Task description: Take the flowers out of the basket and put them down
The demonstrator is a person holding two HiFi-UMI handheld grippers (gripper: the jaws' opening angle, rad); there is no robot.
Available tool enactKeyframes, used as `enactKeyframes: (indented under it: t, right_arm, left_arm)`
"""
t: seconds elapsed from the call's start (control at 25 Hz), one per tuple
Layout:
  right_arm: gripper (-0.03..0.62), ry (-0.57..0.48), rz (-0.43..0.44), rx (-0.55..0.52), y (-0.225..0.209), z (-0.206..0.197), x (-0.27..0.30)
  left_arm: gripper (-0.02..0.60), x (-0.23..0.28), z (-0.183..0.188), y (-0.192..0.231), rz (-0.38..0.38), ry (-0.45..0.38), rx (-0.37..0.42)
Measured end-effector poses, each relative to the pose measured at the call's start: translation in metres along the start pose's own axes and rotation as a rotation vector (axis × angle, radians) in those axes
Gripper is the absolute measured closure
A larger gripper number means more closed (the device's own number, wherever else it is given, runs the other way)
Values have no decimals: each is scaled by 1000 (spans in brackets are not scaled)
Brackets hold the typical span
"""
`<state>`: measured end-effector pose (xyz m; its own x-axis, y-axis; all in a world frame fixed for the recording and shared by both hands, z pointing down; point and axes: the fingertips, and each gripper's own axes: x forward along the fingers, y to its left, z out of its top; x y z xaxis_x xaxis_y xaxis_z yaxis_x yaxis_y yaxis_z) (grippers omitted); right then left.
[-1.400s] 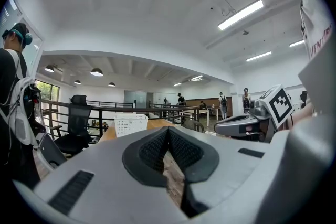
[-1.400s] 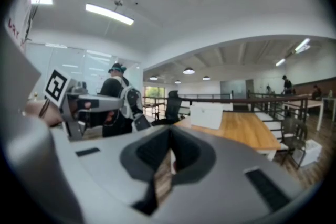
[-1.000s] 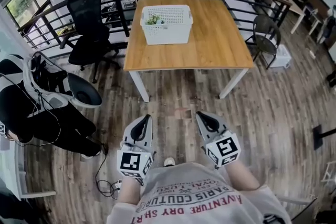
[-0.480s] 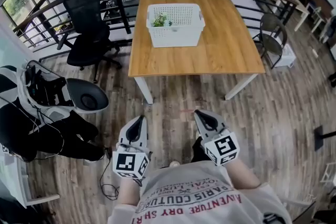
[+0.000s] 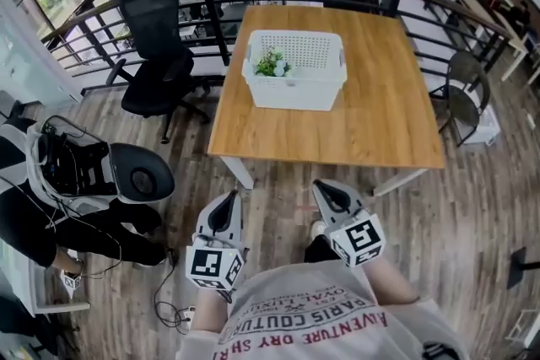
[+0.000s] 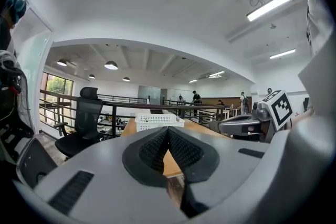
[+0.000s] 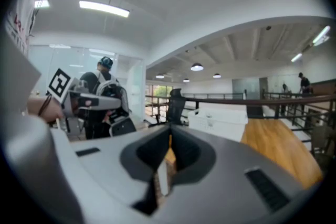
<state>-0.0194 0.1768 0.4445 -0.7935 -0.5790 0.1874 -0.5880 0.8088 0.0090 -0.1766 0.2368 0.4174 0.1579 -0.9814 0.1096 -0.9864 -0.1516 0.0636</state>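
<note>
1. Both claws are short of the work. The left claw (image 5: 233, 196) and the right claw (image 5: 320, 185) hang over the brown plank floor (image 5: 278, 174), clear of the light wooden counter (image 5: 337, 135). Each is pressed shut on nothing, as the left gripper view (image 6: 168, 129) and the right gripper view (image 7: 169, 137) show.
2. The first likely risk is a claw that reaches the stems without being opened. It would then only nudge or crush them.
3. The second likely risk is at the counter's near edge. A low, nearly level reach could knock against it before clearing the top.
4. The white perforated plastic basket (image 5: 295, 95) stands toward the counter's far side. It looks light, so a one-sided pull on its contents could well drag or tip it, and the idle claw may need to steady the rim.
5. The small bunch of green-leaved flowers with pale blooms (image 5: 272, 63) lies inside the basket against its left wall. Leaves may snag in the holes and tear if lifted at a slant.
6. Pose: both hands are held low before the body and side by side. The marker cubes face up, and the claws point forward and slightly down at the counter, converging a little.
</note>
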Motion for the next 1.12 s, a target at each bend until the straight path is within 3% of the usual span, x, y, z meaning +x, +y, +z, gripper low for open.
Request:
enactKeyframes:
  t: [0.2,0.4,0.6,0.76,1.12]
  right_arm:
    - [562,-13,93,10,-86,16,41]
    - [562,6,172,13,-143,12,72]
    - [562,25,167,37,-197,19,106]
    - [562,50,147,53,-241,21,148]
    - [562,49,18,33,-252,41,260]
  left_arm:
    - [566,93,19,-8,54,-18,-8]
    - [566,169,27,-24,67,-15,-16]
    - [566,231,30,-28,52,33,22]
    - [566,294,36,1,42,45,-36]
    - [566,372,61,93,-132,-14,19]
